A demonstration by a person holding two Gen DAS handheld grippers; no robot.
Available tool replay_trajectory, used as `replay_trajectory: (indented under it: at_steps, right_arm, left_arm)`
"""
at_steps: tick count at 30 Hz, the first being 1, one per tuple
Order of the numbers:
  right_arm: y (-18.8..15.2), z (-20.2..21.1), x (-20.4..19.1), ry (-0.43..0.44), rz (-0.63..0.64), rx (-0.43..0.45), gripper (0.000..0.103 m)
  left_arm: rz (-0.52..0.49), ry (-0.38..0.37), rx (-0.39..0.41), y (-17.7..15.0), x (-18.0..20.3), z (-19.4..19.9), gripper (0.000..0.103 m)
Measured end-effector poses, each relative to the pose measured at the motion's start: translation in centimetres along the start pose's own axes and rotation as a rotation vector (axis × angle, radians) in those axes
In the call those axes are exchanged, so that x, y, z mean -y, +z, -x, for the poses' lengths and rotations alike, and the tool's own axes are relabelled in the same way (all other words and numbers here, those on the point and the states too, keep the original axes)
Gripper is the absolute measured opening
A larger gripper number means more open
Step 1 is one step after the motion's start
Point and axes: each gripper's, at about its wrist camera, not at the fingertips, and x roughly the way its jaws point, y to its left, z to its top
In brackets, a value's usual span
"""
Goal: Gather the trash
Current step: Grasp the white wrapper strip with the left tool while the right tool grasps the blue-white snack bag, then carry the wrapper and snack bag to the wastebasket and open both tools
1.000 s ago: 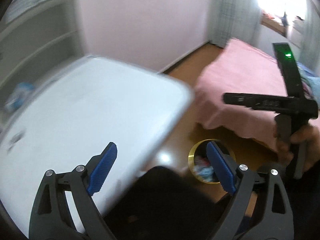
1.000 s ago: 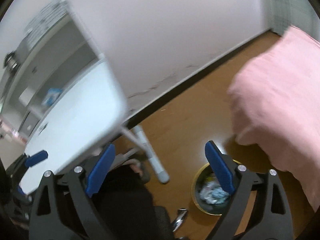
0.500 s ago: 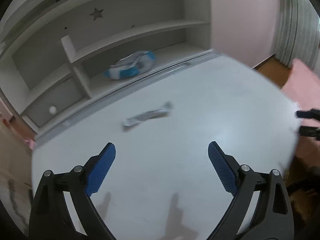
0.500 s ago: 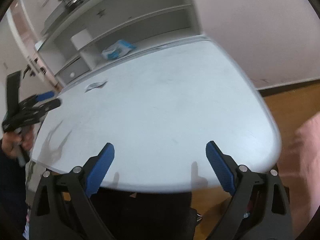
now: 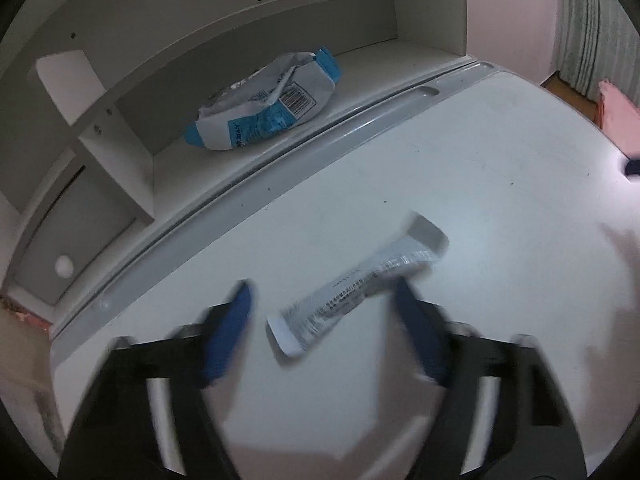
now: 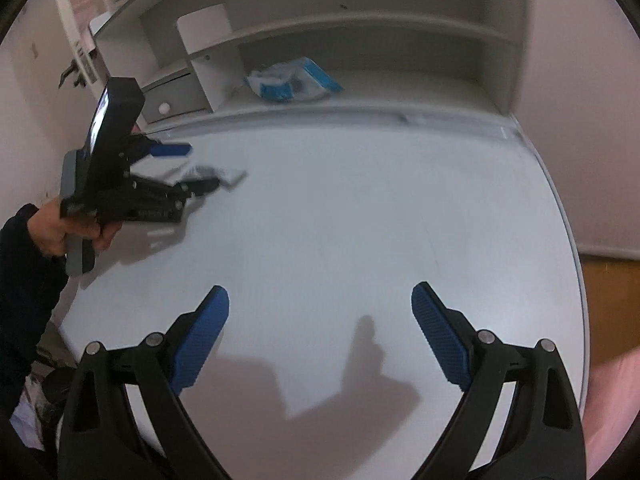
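White desk (image 5: 500, 168): wrapper (image 5: 352, 288) lies between the parted left gripper (image 5: 320, 312) fingers; right gripper (image 6: 320, 320) spread, empty.

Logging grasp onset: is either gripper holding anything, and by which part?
Nothing is held. The left gripper straddles the wrapper, jaws open; the right gripper is open and empty.

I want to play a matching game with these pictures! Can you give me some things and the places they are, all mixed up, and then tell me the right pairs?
Things:
1. long silver wrapper
2. blue and white bag
3. left tool
4. small white knob

Places:
A. on the shelf behind the desk
B. on the drawer front at the far left
C. flat on the white desk
D. open, one finger on each side of the wrapper

Pairs: 1-C, 2-A, 3-D, 4-B
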Motion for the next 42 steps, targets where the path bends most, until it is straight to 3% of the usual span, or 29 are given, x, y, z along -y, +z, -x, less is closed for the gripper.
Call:
replay_trajectory:
  at_steps: [2, 3, 11, 17, 19, 20, 22, 23, 28, 33, 37, 42]
  right_arm:
    - [3.1, -1.8, -0.5, 0.002, 0.055, 0.019, 0.089]
    - [5.1, -3.1, -0.7, 0.010, 0.089, 0.034, 0.089]
    - [16.6, -13.7, -0.7, -0.018, 0.267, 0.058, 0.089]
    - [18.7, -18.3, -1.3, -0.023, 0.330, 0.062, 0.088]
    - [18.6, -18.5, -1.8, -0.016, 0.347, 0.070, 0.076]
    - [18.6, -18.5, -2.2, -0.018, 0.350, 0.064, 0.056]
    - [18.1, -17.4, -3.1, -0.019, 0.355, 0.075, 0.026]
    - [17.6, -16.7, -3.2, -0.016, 0.350, 0.074, 0.019]
    - [14.2, -10.8, -4.6, -0.001, 0.298, 0.109, 0.016]
    - [7.8, -1.7, -4.4, -0.001, 0.193, 0.165, 0.016]
    - [1.9, 5.2, -2.6, -0.093, 0.083, 0.166, 0.016]
    - [-6.9, 13.2, 2.8, -0.183, -0.124, 0.180, 0.016]
  left_arm:
    - [0.002, -0.015, -0.015, 0.0, -0.1, 0.0, 0.019]
    - [0.005, -0.014, -0.011, -0.1, -0.2, 0.2, 0.017]
    - [0.112, -0.058, 0.004, -2.7, -3.0, 2.9, 0.015]
    - [0.232, -0.024, -0.007, -5.3, -7.3, 4.3, 0.015]
    - [0.262, -0.008, -0.016, -5.9, -8.3, 4.3, 0.015]
    - [0.280, 0.008, -0.023, -6.3, -8.8, 4.4, 0.015]
    - [0.315, 0.021, -0.031, -6.7, -9.6, 4.5, 0.015]
    - [0.331, 0.026, -0.031, -6.9, -9.8, 4.8, 0.015]
    - [0.372, 0.037, -0.005, -7.7, -8.9, 7.5, 0.015]
    - [0.352, 0.015, 0.029, -8.4, -5.7, 11.1, 0.015]
    - [0.317, -0.030, 0.053, -8.2, -0.9, 13.3, 0.015]
    - [0.242, -0.122, 0.089, -6.7, 6.6, 15.1, 0.015]
